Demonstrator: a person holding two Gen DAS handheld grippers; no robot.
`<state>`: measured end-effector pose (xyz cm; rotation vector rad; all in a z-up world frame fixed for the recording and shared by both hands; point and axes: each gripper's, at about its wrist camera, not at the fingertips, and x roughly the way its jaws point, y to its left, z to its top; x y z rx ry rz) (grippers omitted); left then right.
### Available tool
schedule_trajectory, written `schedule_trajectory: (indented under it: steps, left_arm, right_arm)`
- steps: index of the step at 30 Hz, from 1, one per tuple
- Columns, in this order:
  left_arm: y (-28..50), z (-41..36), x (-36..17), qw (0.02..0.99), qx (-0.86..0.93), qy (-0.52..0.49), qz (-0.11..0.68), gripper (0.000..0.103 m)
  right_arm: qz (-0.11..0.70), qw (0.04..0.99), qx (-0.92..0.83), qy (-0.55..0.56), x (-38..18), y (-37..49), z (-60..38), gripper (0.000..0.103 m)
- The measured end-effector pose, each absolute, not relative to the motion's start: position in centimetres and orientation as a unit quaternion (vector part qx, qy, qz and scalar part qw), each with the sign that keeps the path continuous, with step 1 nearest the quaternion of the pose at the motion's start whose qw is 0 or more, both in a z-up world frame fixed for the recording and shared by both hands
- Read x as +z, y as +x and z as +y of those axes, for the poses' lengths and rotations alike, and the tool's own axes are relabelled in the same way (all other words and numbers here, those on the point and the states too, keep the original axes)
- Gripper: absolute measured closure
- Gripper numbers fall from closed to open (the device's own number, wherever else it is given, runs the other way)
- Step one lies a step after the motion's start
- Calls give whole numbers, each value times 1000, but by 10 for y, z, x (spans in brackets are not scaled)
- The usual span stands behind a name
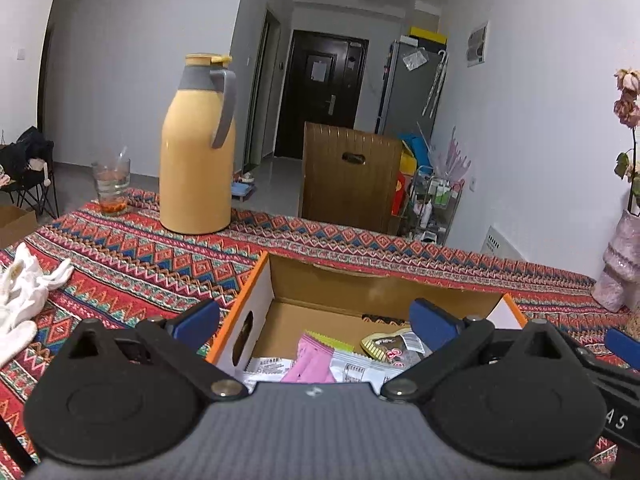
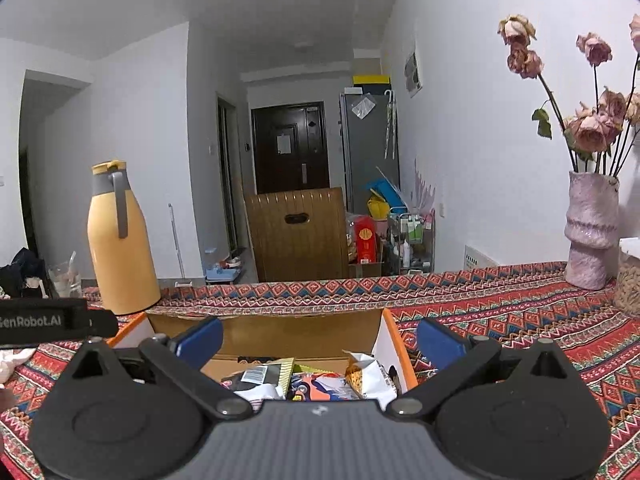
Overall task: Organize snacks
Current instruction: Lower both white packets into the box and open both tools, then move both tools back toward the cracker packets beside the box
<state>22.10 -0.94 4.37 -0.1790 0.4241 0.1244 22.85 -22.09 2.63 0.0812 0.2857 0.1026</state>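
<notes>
**Both grippers poised over the snack box**

I hold my left gripper (image 1: 316,320) low and level above the near end of the open cardboard box (image 1: 256,280), its blue fingers (image 1: 200,318) spread wide with nothing between them. One finger hangs outside the box's orange-edged left wall, the other over the inside. Below lie the snacks: a pink packet (image 1: 314,360), a white wrapper with a barcode (image 1: 360,370) and a small clear packet with pink print (image 1: 390,346), all loose on the box floor.

My right gripper (image 2: 320,342) sits in much the same pose at the box's (image 2: 390,340) other end, tilted slightly downward, jaws apart and empty. Beneath it is a jumble of wrappers, among them a crumpled white-and-orange bag (image 2: 368,376) and a dark packet with a barcode label (image 2: 262,374). The black body of the left gripper (image 2: 52,320) juts in from the left of that view.

The box rests on a red patterned tablecloth (image 1: 140,264). A yellow thermos jug (image 1: 198,148) stands beyond it, with a glass (image 1: 111,188) to its left. White gloves (image 1: 24,288) lie at the left edge; a pink vase of dried roses (image 2: 592,228) stands far right.
</notes>
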Motion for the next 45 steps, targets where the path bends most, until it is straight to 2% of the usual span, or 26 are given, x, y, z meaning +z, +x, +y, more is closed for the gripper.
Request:
schedule_trajectory:
  steps: [10, 22, 34, 45]
  left_arm:
    - [184, 0, 53, 974, 55, -83, 205, 0]
    - [136, 24, 35, 967, 32, -76, 239, 0]
    - [121, 46, -12, 954, 41, -50, 292, 0]
    - [129, 58, -44, 945, 31, -80, 317, 0]
  right_arm:
    - [144, 987, 61, 37, 35, 189, -216, 0]
    - [176, 981, 79, 28, 22, 146, -203, 0]
    - [254, 963, 88, 12, -14, 137, -184, 0]
    - [330, 940, 81, -10, -42, 165, -166, 0]
